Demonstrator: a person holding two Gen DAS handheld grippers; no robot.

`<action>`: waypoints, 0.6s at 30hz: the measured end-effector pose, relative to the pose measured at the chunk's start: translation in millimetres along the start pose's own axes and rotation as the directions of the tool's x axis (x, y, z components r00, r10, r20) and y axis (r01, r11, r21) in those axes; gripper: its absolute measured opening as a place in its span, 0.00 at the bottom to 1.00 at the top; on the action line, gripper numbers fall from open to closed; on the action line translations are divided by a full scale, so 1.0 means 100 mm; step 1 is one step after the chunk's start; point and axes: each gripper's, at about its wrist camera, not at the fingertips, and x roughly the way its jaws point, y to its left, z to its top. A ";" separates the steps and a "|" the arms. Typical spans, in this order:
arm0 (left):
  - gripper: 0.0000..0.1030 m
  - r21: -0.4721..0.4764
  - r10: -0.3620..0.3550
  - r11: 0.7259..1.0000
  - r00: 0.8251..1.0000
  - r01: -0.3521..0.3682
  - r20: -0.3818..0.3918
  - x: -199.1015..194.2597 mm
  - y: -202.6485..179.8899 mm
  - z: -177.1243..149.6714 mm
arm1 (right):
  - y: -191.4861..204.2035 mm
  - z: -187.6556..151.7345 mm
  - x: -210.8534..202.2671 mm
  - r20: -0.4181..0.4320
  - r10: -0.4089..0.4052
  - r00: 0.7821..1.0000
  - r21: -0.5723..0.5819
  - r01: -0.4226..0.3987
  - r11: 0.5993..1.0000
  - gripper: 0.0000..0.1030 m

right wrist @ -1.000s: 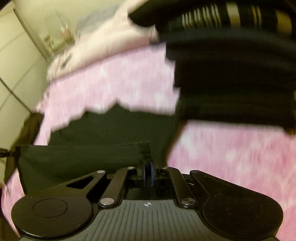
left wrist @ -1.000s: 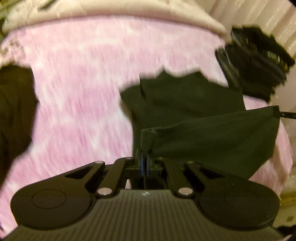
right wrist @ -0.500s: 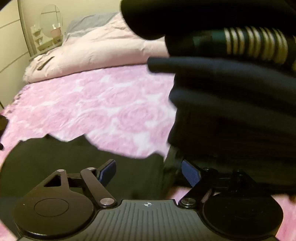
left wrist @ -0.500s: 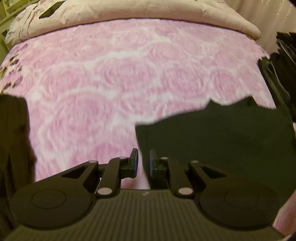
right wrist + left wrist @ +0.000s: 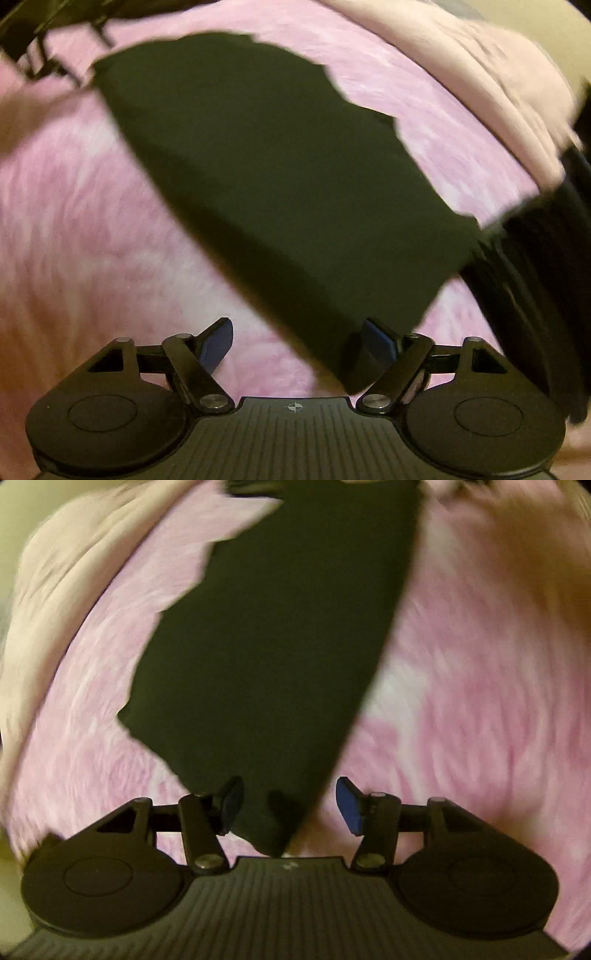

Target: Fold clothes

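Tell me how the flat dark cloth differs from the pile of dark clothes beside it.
The dark cloth lies low and flat; the pile rises in several stacked layers. The cloth shows whole in the middle of the right-hand view; the pile is cut off at the right edge. Both are dark fabric on the pink bedspread.

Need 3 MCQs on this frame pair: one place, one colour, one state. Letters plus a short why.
1. Where does the dark garment lie?
A. on the pink bedspread
B. on a wooden floor
C. in a basket

2. What colour are the pads of the left hand-held gripper?
A. red
B. blue
C. white

3. How do the right hand-held gripper jaws stand?
A. apart, closing, garment corner between them
B. clamped shut on a sock
C. out of view

A: pink cloth surrounds the garment on all sides.
B: the right pad shows blue.
A: a gap separates the pads, with the corner inside.
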 end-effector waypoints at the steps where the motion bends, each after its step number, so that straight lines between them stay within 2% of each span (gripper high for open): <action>1: 0.48 0.045 0.021 0.999 1.000 -0.020 -0.008 0.06 -0.09 -0.03 | 0.08 -0.01 0.07 -0.012 -0.020 1.000 -0.052 0.019 0.998 0.49; 4: 0.44 0.140 0.094 0.986 0.996 -0.093 -0.005 0.24 -0.22 -0.11 | 0.25 -0.02 0.25 -0.010 -0.100 0.995 -0.202 0.096 0.975 0.49; 8: 0.41 0.216 0.160 0.963 0.987 -0.160 0.017 0.41 -0.22 -0.14 | 0.39 -0.04 0.35 0.040 -0.215 0.976 -0.350 0.215 0.912 0.50; 10: 0.25 0.220 0.169 0.961 0.986 -0.167 0.013 0.45 -0.18 -0.13 | 0.43 -0.04 0.40 0.046 -0.239 0.970 -0.380 0.238 0.894 0.50; 13: 0.13 0.175 0.145 0.974 0.989 -0.144 0.003 0.43 -0.09 -0.09 | 0.47 -0.08 0.48 0.019 -0.263 0.965 -0.396 0.249 0.884 0.49; 15: 0.09 0.135 0.124 0.983 0.992 -0.123 -0.001 0.40 -0.02 -0.07 | 0.43 -0.10 0.50 -0.009 -0.270 0.963 -0.368 0.248 0.896 0.18; 16: 0.07 0.117 0.113 0.987 0.994 -0.112 0.001 0.37 0.02 -0.06 | 0.35 -0.08 0.49 -0.037 -0.262 0.964 -0.325 0.236 0.916 0.11; 18: 0.05 0.112 0.099 0.989 0.995 -0.100 0.020 0.22 0.04 -0.06 | 0.31 -0.08 0.34 -0.044 -0.265 0.963 -0.268 0.244 0.932 0.09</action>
